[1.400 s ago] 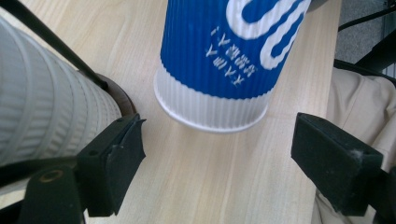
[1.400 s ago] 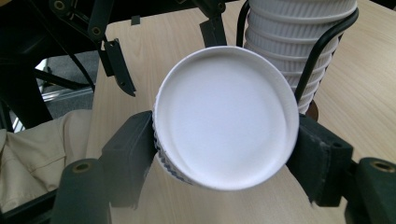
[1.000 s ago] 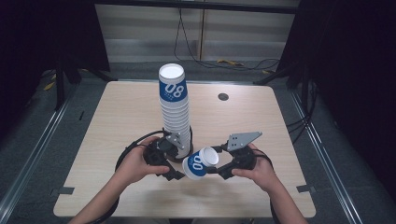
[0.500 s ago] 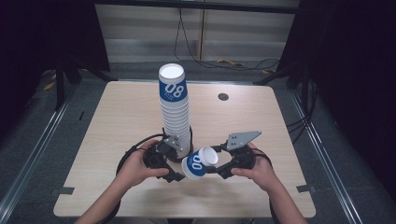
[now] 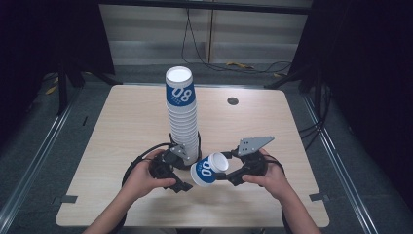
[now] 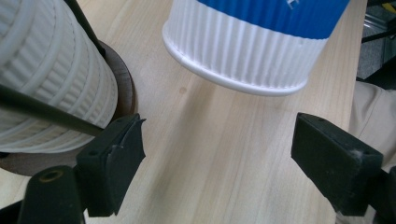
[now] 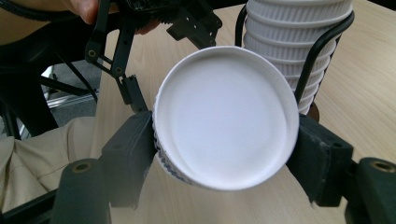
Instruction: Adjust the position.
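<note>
Two hand-held grippers meet at the near middle of a wooden table (image 5: 122, 126). Right gripper (image 5: 225, 171) clamps a single blue-and-white paper cup (image 5: 208, 169) by its base, lying sideways and lifted off the wood, mouth toward the left gripper (image 5: 181, 181). Left gripper's jaws stand released, wide apart, just beside that cup. A tall stack of cups (image 5: 182, 117) rises just behind, touching neither.

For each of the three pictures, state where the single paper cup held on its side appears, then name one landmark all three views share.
High view: the single cup lies low centre, in the right gripper.
Left gripper view: its ribbed white rim end hangs at top centre, above the open jaws.
Right gripper view: its white base sits centre, clamped between the jaws.
Shared landmark: the tall cup stack.
</note>
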A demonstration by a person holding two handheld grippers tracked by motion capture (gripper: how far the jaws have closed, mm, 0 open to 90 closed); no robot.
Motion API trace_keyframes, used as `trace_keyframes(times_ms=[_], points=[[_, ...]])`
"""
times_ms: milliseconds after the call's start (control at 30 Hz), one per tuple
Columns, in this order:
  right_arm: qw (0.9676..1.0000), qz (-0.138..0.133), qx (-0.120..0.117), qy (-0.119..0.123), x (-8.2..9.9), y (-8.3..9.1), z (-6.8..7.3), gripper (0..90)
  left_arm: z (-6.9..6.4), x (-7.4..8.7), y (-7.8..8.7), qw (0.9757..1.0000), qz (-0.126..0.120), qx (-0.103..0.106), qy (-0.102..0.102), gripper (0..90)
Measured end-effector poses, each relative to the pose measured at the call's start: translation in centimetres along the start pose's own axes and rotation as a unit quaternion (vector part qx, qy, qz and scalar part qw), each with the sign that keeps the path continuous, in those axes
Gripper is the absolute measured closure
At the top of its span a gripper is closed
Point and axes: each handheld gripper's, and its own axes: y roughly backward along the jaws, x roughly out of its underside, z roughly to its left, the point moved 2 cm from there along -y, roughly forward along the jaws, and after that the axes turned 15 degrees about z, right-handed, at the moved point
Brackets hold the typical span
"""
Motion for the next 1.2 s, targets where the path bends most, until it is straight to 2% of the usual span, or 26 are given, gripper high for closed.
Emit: trace_keyframes(times_ms=[67, 100, 133, 467, 500, 567, 633, 700, 733, 933, 967, 1033, 1100, 1167, 1200], points=[[1.0, -0.003, 0.001, -0.001, 0.0, 0.2, 0.0, 27.9, 0.0, -0.1, -0.1, 1.0, -0.001, 0.004, -0.002, 16.9], [1.0, -0.005, 0.001, 0.0, 0.0, 0.3, 0.1, 27.9, -0.2, -0.2, -0.2, 1.0, -0.006, 0.005, 0.004, 16.9], [1.0, -0.005, 0.003, -0.001, 0.0, 0.4, 0.1, 27.9, -0.2, -0.2, -0.1, 1.0, 0.002, 0.006, -0.004, 17.0], [0.9999, -0.014, 0.002, -0.005, 0.1, 0.9, 0.2, 27.9, -0.8, -0.9, -0.8, 0.9996, -0.024, 0.016, -0.005, 16.9], [0.9999, -0.015, -0.002, -0.004, 0.2, 0.9, 0.2, 27.9, -0.7, -0.9, -0.8, 0.9996, -0.023, 0.013, -0.012, 16.9], [0.9999, -0.014, -0.001, -0.004, 0.2, 0.9, 0.2, 27.9, -0.8, -1.0, -1.0, 0.9995, -0.029, 0.013, -0.006, 16.9], [0.9999, -0.016, -0.002, -0.003, 0.2, 0.9, 0.3, 27.9, -0.8, -1.1, -1.0, 0.9992, -0.037, 0.012, -0.011, 16.8], [0.9999, -0.016, -0.004, -0.002, 0.1, 0.9, 0.3, 27.9, -0.8, -1.1, -1.1, 0.9993, -0.033, 0.008, -0.014, 16.5], [0.9999, -0.016, -0.003, -0.002, 0.1, 0.8, 0.3, 27.9, -0.9, -1.1, -1.2, 0.9991, -0.041, 0.004, -0.007, 16.5], [0.9999, -0.015, -0.005, -0.001, 0.1, 0.7, 0.4, 27.9, -0.8, -1.1, -1.5, 0.9983, -0.057, 0.0, -0.002, 15.9], [0.9999, -0.016, -0.005, -0.001, 0.1, 0.7, 0.4, 27.9, -0.7, -1.1, -1.4, 0.9988, -0.048, -0.002, -0.01, 15.9], [0.9999, -0.015, -0.005, -0.001, 0.1, 0.7, 0.4, 27.9, -0.8, -1.1, -1.5, 0.9985, -0.054, 0.001, 0.001, 16.0], [0.9999, -0.016, -0.005, -0.002, 0.1, 0.7, 0.3, 27.9, -0.7, -1.1, -1.5, 0.9985, -0.055, 0.003, 0.004, 15.9], [0.9998, -0.017, -0.008, -0.001, 0.2, 0.8, 0.3, 27.9, -0.6, -1.0, -1.5, 0.9989, -0.045, -0.002, 0.008, 16.0], [0.9998, -0.017, -0.008, -0.002, 0.2, 0.7, 0.3, 27.9, -0.6, -1.0, -1.5, 0.9987, -0.05, -0.003, 0.007, 16.0]])
